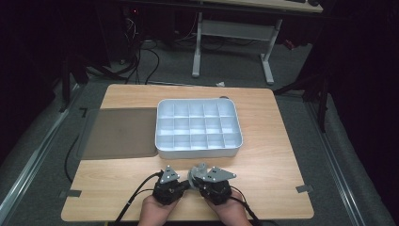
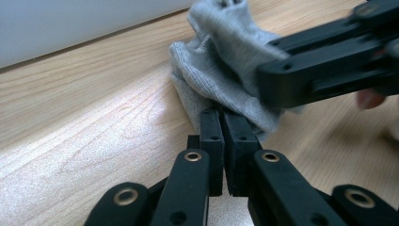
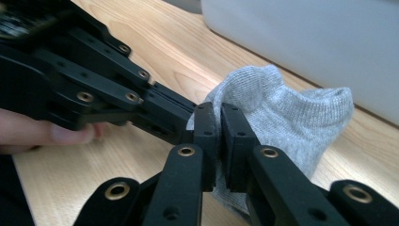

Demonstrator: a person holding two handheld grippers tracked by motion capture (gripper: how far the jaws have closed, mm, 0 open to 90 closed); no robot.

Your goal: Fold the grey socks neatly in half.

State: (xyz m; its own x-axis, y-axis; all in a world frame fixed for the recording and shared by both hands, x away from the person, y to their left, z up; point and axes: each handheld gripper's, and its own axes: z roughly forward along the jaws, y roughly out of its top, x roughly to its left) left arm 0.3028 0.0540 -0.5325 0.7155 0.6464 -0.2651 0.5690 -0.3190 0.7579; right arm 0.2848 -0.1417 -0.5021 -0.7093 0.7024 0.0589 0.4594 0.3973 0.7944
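Note:
A small grey sock (image 1: 194, 174) (image 2: 221, 70) (image 3: 287, 117) is bunched up near the table's front edge, just in front of the white divided tray (image 1: 200, 150). My left gripper (image 1: 184, 184) (image 2: 221, 115) is shut on one end of the sock. My right gripper (image 1: 196, 181) (image 3: 220, 110) is shut on the sock from the other side, its jaws nearly meeting those of the left one. Both hands hold the grippers close together, and the sock hangs between them, touching the wood.
The tray has several small compartments, all bare. A dark grey mat (image 1: 117, 133) lies left of it on the wooden table (image 1: 277, 183). A white desk frame (image 1: 235, 33) and cables (image 1: 150, 66) stand on the floor beyond the far edge.

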